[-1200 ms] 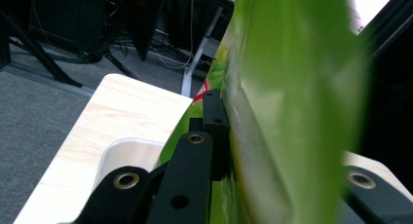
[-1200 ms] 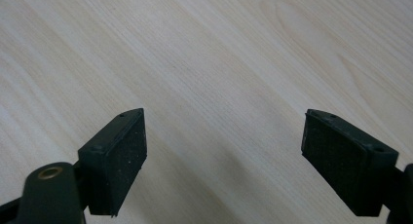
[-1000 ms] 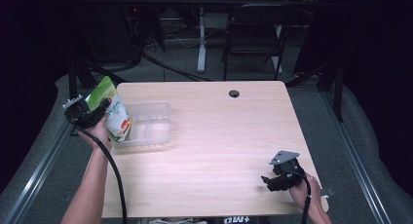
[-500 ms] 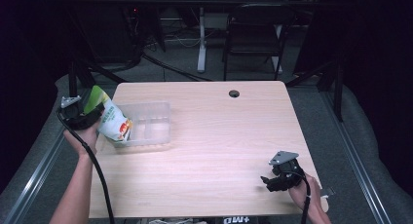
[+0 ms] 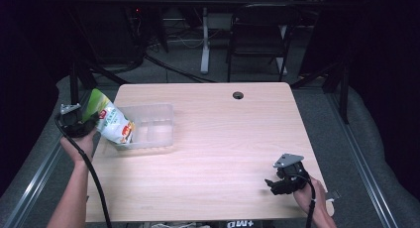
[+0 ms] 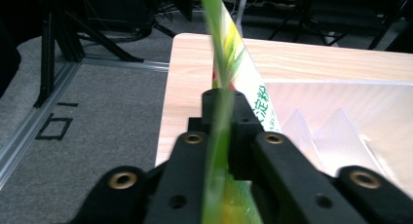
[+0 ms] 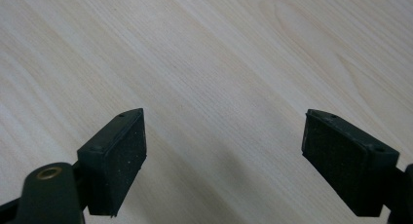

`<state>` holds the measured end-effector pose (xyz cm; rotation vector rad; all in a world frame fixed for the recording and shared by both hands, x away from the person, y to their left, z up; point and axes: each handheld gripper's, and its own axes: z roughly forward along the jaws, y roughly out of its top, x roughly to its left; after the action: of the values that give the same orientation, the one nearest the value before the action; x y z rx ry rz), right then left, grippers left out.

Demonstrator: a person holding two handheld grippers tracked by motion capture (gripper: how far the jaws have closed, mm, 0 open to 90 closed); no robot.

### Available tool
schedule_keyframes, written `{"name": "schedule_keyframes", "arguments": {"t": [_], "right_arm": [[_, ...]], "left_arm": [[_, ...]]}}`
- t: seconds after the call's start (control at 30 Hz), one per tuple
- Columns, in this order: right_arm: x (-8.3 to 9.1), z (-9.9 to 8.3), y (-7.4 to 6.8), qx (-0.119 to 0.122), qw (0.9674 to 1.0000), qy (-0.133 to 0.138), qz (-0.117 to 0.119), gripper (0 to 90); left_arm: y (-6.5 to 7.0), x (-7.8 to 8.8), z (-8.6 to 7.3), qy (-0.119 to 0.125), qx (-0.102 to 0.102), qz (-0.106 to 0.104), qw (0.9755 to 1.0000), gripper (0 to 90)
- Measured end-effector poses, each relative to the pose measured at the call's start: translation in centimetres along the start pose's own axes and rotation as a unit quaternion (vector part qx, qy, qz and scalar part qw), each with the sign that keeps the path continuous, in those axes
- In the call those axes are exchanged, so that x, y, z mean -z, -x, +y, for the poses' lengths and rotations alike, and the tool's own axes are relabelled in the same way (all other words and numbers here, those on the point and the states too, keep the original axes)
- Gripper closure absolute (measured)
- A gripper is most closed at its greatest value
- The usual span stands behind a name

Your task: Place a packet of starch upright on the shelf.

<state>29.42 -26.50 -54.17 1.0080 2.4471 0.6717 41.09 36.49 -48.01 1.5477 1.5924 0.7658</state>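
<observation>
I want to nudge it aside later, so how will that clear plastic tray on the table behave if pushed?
The clear plastic compartment tray looks thin-walled, so probably light and apt to slide easily on the smooth wooden table. It may flex rather than stay rigid. The green and white snack pouch, clamped in the left gripper, is leaning into it and could shift it.

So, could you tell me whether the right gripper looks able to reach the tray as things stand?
Probably yes: the right gripper is open and holds nothing, and bare table lies between it and the tray. The bag in the left gripper leans over the tray's far end.
</observation>
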Motion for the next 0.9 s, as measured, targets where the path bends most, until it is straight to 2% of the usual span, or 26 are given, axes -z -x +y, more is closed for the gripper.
{"name": "schedule_keyframes", "arguments": {"t": [0.03, 0.1, 0.17, 0.27, 0.37, 0.5, 0.53, 0.6, 0.67, 0.73, 0.9], "right_arm": [[0.0, 0.0, 0.0, 0.000, 1.0000, 0.000, 0.000, 15.7], [0.0, 0.0, 0.1, -0.002, 1.0000, 0.001, 0.002, 15.7], [0.0, 0.0, 0.1, -0.003, 1.0000, 0.001, 0.000, 15.7], [0.0, 0.0, 0.1, -0.004, 1.0000, 0.001, -0.001, 15.7], [0.1, 0.0, 0.1, -0.006, 1.0000, 0.004, -0.001, 15.8], [0.2, 0.0, 0.2, -0.008, 1.0000, 0.004, 0.000, 15.9], [0.2, 0.0, 0.2, -0.008, 1.0000, 0.004, 0.000, 15.9], [0.1, -0.1, 0.2, -0.008, 1.0000, 0.003, -0.002, 15.9], [0.1, 0.0, 0.2, -0.007, 1.0000, 0.002, -0.003, 15.9], [0.1, 0.0, 0.2, -0.007, 1.0000, 0.003, -0.004, 15.9], [0.1, -0.1, 0.2, -0.008, 1.0000, 0.002, -0.003, 15.9]], "left_arm": [[0.1, 0.1, 0.2, -0.005, -0.011, -0.005, 0.9999, 73.1], [0.5, 0.3, 0.5, -0.018, -0.032, 0.009, 0.9993, 56.1], [0.6, 0.7, 0.7, -0.016, -0.038, 0.014, 0.9991, 41.2], [0.8, 1.2, 0.9, -0.016, -0.047, 0.018, 0.9986, 27.6], [1.1, 2.4, 1.2, -0.012, -0.065, 0.023, 0.9975, 18.7], [1.8, 4.5, 1.6, -0.012, -0.088, 0.016, 0.9959, 15.6], [1.8, 4.5, 1.6, -0.012, -0.088, 0.016, 0.9959, 15.5], [2.2, 5.4, 1.5, -0.018, -0.102, 0.014, 0.9945, 14.1], [2.8, 6.4, 1.1, -0.022, -0.114, -0.001, 0.9933, 11.7], [3.1, 6.8, 0.9, -0.026, -0.120, -0.005, 0.9925, 10.2], [4.8, 9.1, -0.7, -0.035, -0.141, -0.035, 0.9887, 8.1]]}}
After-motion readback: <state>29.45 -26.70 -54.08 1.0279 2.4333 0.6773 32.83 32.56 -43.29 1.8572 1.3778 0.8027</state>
